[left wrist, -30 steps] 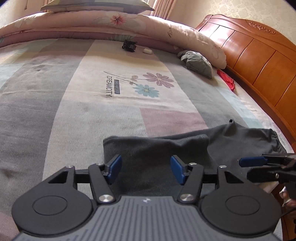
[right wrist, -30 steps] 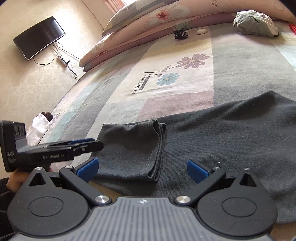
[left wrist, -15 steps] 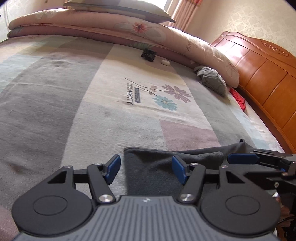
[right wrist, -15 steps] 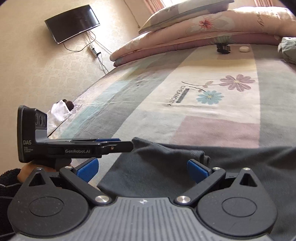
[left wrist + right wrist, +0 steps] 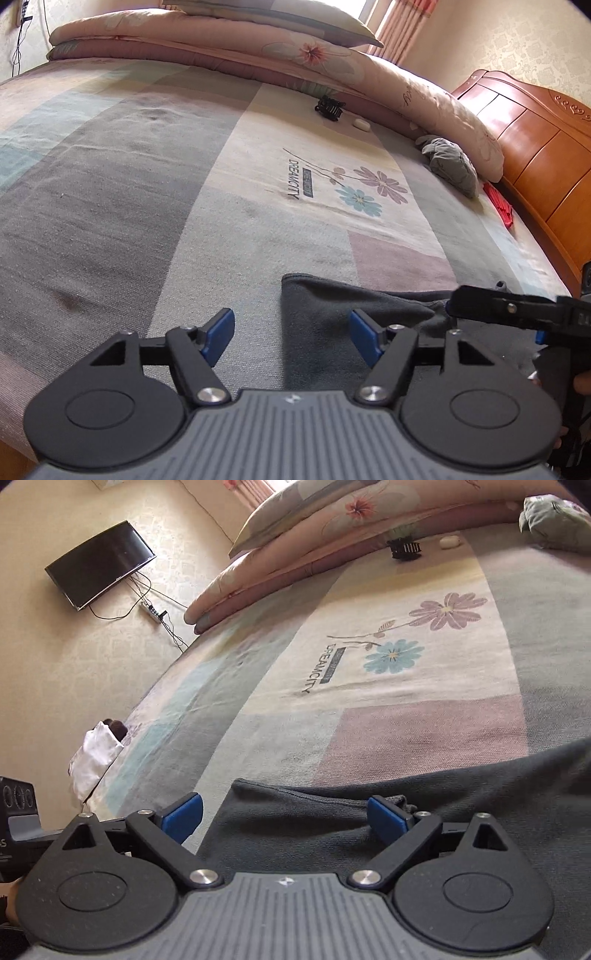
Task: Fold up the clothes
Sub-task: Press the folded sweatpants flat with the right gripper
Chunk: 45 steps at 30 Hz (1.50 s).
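Fingers (image 5: 218, 330) of both grippers spread wide over the dark grey garment (image 5: 461, 805), its long axis left-right.

left gripper (image 5: 291, 332): matte black linkage arms, round black pivot discs, silver screw heads, blue finger pads (image 5: 218, 329), ribbed grey housing bearing a small white logo at lower centre. right gripper (image 5: 284, 812): identical build; bare skin at lower left edge.

One dark grey garment (image 5: 321, 325), two grippers, one hair clip (image 5: 330, 107), one television (image 5: 99, 564).
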Each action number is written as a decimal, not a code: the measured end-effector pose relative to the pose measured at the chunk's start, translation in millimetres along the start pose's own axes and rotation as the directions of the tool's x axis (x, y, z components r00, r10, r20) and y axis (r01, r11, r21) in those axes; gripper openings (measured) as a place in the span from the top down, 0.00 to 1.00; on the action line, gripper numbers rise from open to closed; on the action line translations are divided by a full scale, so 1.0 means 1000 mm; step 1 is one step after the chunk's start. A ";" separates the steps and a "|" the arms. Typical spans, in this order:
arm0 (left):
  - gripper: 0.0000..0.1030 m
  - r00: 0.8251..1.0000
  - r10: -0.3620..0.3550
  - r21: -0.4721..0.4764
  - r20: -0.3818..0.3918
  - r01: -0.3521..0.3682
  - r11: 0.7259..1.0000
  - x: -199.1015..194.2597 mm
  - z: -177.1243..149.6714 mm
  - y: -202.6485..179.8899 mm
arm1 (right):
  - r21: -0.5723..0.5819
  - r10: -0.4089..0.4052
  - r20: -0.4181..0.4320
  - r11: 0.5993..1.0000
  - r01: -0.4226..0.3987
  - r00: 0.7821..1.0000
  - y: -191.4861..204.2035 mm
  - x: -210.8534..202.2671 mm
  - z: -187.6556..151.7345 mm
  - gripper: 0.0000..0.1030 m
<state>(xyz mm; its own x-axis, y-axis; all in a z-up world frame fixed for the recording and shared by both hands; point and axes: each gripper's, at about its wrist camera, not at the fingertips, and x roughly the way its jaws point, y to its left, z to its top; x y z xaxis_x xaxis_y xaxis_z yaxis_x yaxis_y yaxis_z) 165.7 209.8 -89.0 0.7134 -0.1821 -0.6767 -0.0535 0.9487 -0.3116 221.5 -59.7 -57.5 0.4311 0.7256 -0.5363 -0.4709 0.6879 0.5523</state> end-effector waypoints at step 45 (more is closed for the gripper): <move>0.24 0.992 -0.063 0.165 -0.106 0.081 0.983 0.060 -0.005 -0.087 | 0.082 -0.126 0.014 0.989 0.124 0.992 -0.042 -0.103 -0.052 0.00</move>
<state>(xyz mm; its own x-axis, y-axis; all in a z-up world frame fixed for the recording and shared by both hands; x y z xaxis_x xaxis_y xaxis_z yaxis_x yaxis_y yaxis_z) 209.7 115.3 -105.7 0.6369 -0.2683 -0.7227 0.1199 0.9605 -0.2510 156.7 -164.4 -59.1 0.4975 0.6335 -0.5927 -0.3491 0.7716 0.5317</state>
